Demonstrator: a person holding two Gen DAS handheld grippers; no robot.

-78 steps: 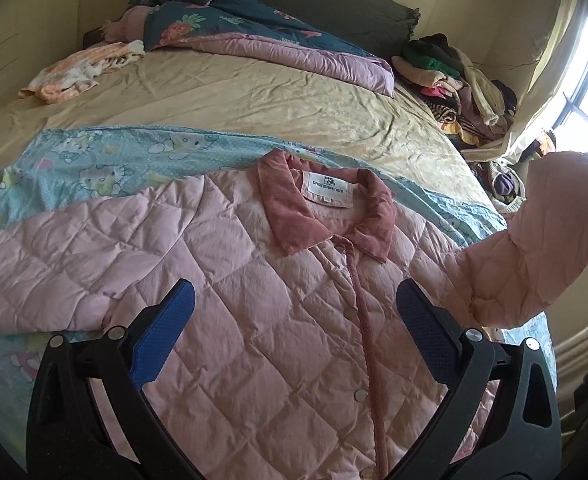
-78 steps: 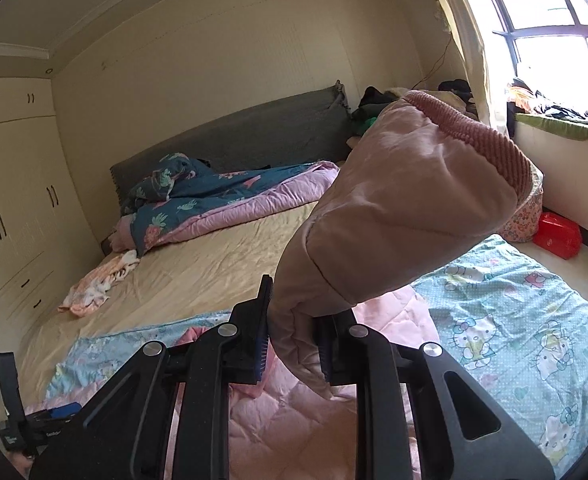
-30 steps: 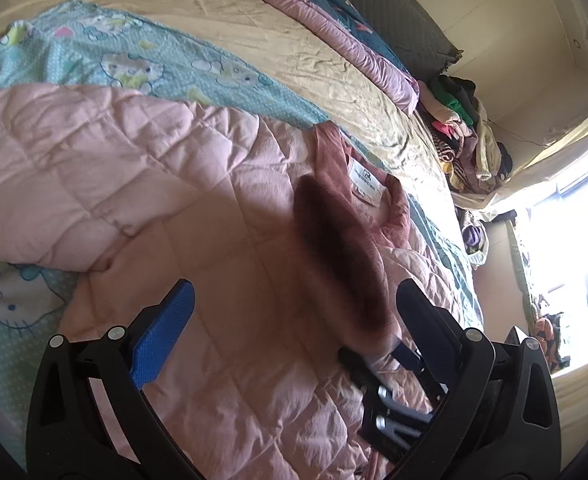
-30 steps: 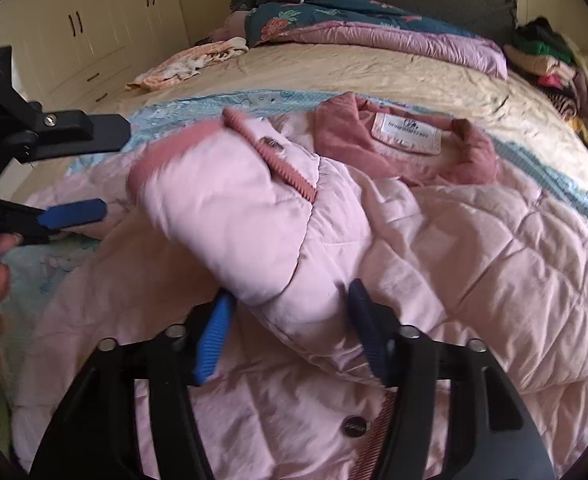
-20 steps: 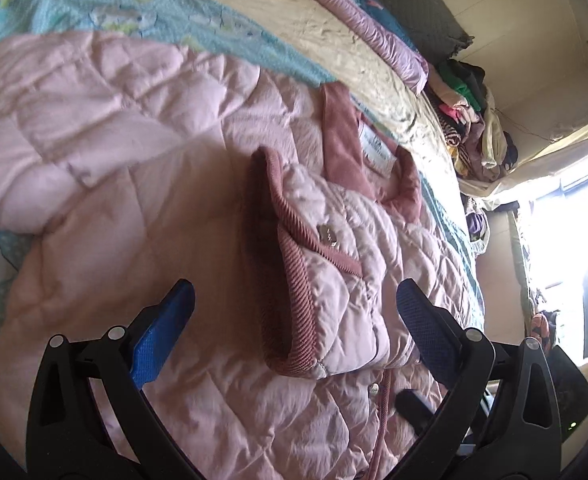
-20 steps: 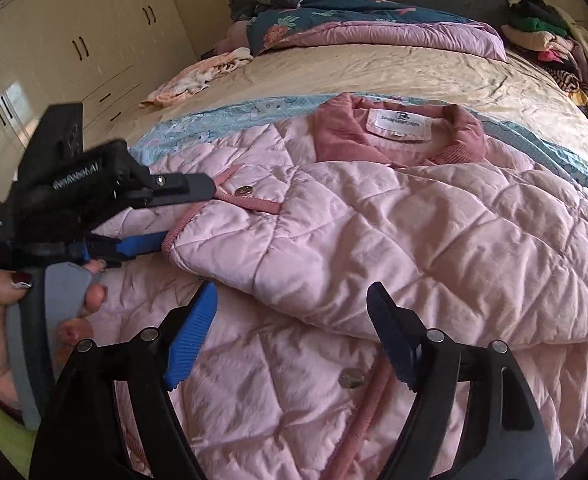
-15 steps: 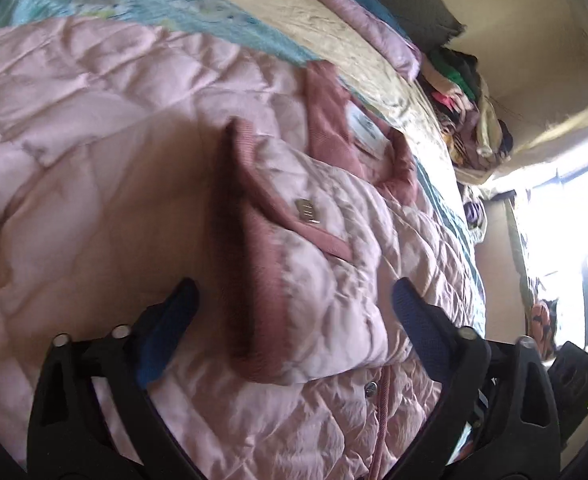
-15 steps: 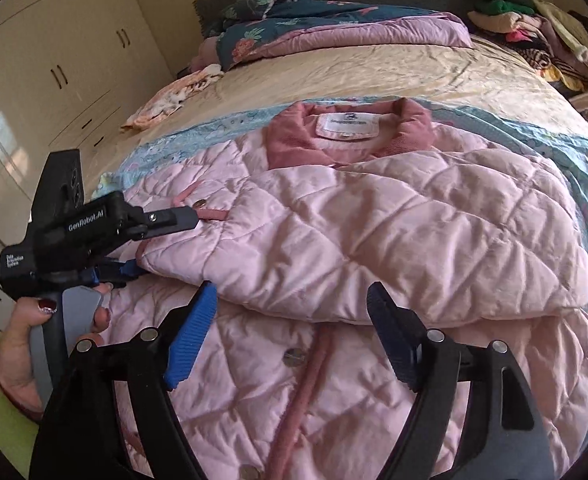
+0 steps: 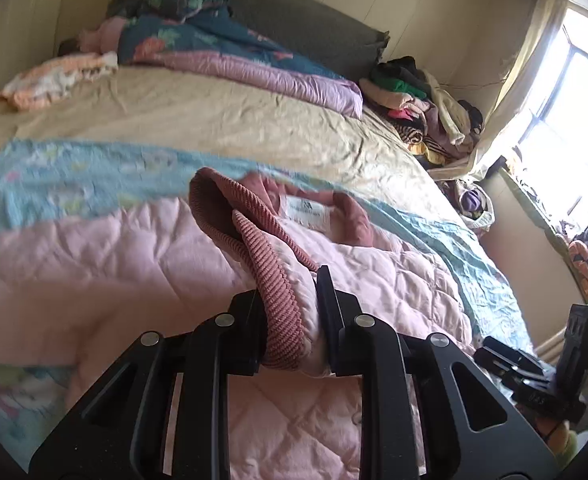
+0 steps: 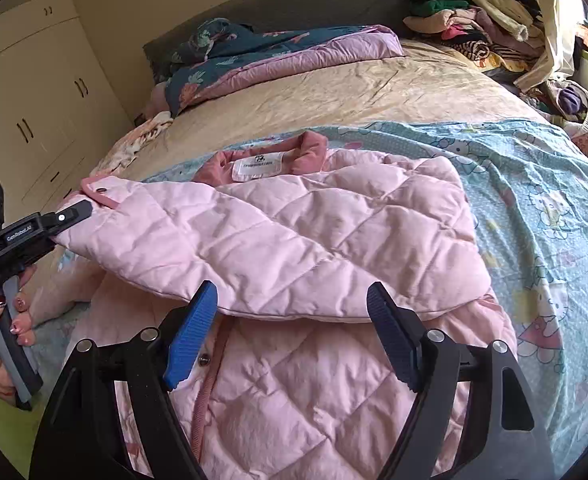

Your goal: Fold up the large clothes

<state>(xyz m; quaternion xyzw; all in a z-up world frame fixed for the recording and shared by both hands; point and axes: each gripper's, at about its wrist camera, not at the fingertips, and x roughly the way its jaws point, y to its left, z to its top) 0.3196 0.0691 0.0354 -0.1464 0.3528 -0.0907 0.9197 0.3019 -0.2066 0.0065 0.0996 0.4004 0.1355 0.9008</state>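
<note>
The left tool point(image 9: 289, 320) is closing, its jaws pinching the ribbed cuff point(image 9: 271, 280) of the sleeve point(image 10: 253, 248) folded across the pink quilted jacket point(image 10: 314, 392). The right tool point(image 10: 289, 336) stands spread above the jacket's front, holding nothing. The jacket lies on the bed point(image 10: 374, 88), over a blue cartoon sheet point(image 10: 534, 200).

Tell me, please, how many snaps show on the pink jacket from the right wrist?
2: one on the sleeve cuff, one on the front placket; more may be hidden.
</note>
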